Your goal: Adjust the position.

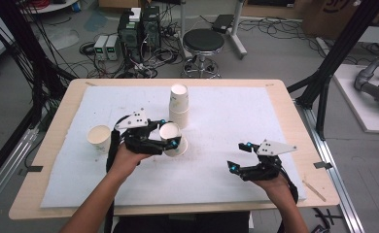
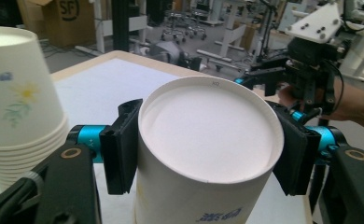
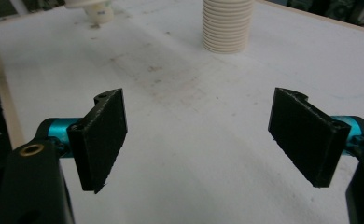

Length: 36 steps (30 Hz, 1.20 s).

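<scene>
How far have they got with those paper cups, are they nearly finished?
One loose cup already stands upright on the white mat, left of the hands. In hand: the left tool is clamped around a second cup, near the mat's middle. Left to do: the stack of cups behind it holds many more. The right tool hangs open, holding nothing. Probably an early stage.

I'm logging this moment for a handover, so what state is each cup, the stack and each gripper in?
Held cup: upright, mouth up, looks empty, clamped between the left gripper's fingers.
Lone cup: upright, mouth up, standing free on the white mat.
Cup stack: upright, nested, untouched.
Left gripper: shut on the held cup.
Right gripper: open, empty.
</scene>
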{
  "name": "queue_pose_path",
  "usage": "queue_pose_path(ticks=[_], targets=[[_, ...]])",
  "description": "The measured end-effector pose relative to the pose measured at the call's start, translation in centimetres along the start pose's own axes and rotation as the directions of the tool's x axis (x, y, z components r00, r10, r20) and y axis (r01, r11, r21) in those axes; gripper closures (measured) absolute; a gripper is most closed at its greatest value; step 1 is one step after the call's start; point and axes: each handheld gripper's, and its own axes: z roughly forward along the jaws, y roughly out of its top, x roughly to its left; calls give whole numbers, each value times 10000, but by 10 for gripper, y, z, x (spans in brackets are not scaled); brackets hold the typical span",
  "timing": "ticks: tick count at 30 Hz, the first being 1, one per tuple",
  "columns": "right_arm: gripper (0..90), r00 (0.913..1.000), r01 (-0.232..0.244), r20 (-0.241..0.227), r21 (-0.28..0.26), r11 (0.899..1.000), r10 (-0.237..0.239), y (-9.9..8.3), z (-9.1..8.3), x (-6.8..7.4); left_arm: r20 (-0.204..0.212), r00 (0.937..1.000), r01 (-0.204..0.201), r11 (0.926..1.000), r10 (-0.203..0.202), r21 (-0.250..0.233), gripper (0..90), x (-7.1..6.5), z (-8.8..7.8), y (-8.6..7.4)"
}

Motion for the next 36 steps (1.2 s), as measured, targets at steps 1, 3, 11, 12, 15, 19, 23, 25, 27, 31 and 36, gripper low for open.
queue_pose_path(ticks=[1, 3, 11, 12, 15, 19, 23, 25, 27, 31, 36], targets=[[200, 10000, 27, -39, -20, 10000, -27, 1, 1, 0, 144, 9999, -26, 10000, 25, 64, 344, -1, 2, -1], [200, 9998, 36, -215, -55, 10000, -38, 2, 2, 1, 258, 9997, -30, 9999, 27, 121, 344, -3, 4, -2], [201, 9965, 127, -823, -201, 9997, -143, 8, 12, 7, 636, 9980, -55, 9997, 40, 230, 344, -9, 9, -4], [201, 9958, 143, -897, -236, 9996, -164, 8, 13, 9, 683, 9977, -36, 9997, 20, 231, 344, -10, 9, -4], [201, 9932, 195, -1142, -283, 9994, -226, 11, 15, 11, 884, 9961, -73, 9997, 51, 252, 344, -12, 10, -4], [201, 9892, 290, -1428, -398, 9988, -344, 16, 19, 15, 1100, 9939, -77, 9996, 46, 275, 344, -14, 11, -4], [201, 9790, 557, -1946, -340, 9979, -613, 21, 27, 19, 1306, 9914, -125, 9993, 80, 340, 344, -17, 14, -5], [201, 9744, 652, -2136, -326, 9973, -707, 22, 30, 21, 1392, 9902, -176, 9990, 118, 402, 344, -18, 16, -5], [201, 9716, 754, -2222, -328, 9966, -808, 25, 33, 22, 1508, 9885, -177, 9988, 107, 449, 344, -18, 18, -4], [201, 9604, 857, -2633, -335, 9958, -915, 30, 40, 26, 1801, 9835, -247, 9982, 144, 548, 345, -22, 23, -4], [201, 9469, 1045, -3034, -235, 9942, -1067, 31, 49, 32, 2108, 9773, -369, 9967, 209, 721, 346, -26, 30, -4]])
